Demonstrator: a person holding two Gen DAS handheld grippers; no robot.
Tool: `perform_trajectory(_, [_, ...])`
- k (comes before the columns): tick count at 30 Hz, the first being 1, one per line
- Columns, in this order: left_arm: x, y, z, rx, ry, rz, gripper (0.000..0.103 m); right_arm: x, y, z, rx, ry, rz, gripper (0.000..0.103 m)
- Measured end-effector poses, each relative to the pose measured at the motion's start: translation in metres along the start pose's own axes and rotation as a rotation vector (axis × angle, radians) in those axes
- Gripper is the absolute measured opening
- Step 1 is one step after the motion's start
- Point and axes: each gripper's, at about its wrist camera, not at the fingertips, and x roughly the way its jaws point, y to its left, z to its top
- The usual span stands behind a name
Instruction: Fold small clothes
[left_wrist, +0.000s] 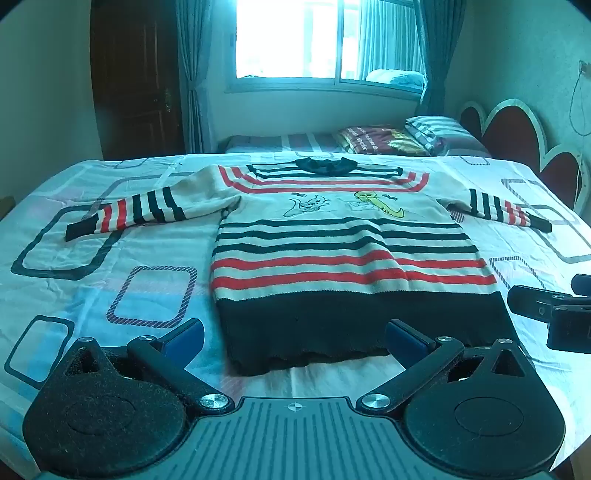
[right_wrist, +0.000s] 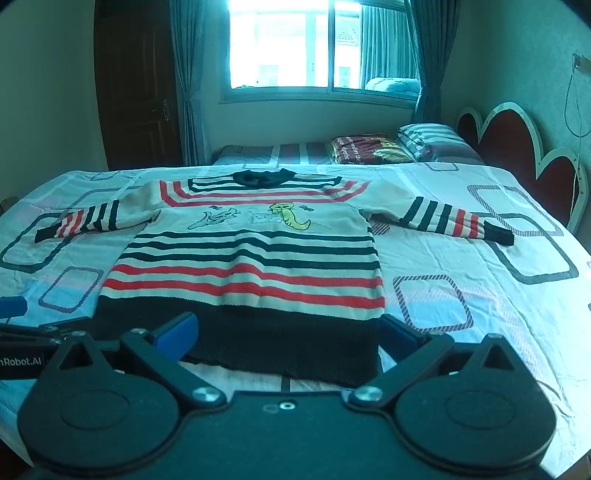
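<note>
A small knitted sweater (left_wrist: 332, 236) lies flat and face up on the patterned bedsheet (left_wrist: 110, 266), cream with black and red stripes, cartoon figures on the chest and a wide black hem towards me. Both sleeves are spread out sideways, and the black collar (left_wrist: 325, 165) is at the far end. My left gripper (left_wrist: 295, 338) hovers open over the left half of the hem, with nothing between its blue pads. In the right wrist view the sweater (right_wrist: 243, 251) fills the middle, and my right gripper (right_wrist: 288, 332) stands open over the right half of the hem, holding nothing.
Each gripper shows at the edge of the other's view: the right gripper (left_wrist: 554, 314), the left gripper (right_wrist: 18, 332). Beyond the sheet lie a striped pillow (left_wrist: 436, 131), a folded red blanket (left_wrist: 380, 140) and a red scalloped headboard (left_wrist: 517, 136). A window and a dark door stand behind.
</note>
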Motion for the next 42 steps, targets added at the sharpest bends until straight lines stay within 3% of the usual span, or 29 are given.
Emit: perform_trajectory(42, [-0.0013, -0.0013, 0.0082, 0.001, -0.028, 0.026, 0.103, -0.0015, -0.0013, 0.0039, -0.001, -0.021, 0.005, 0.102])
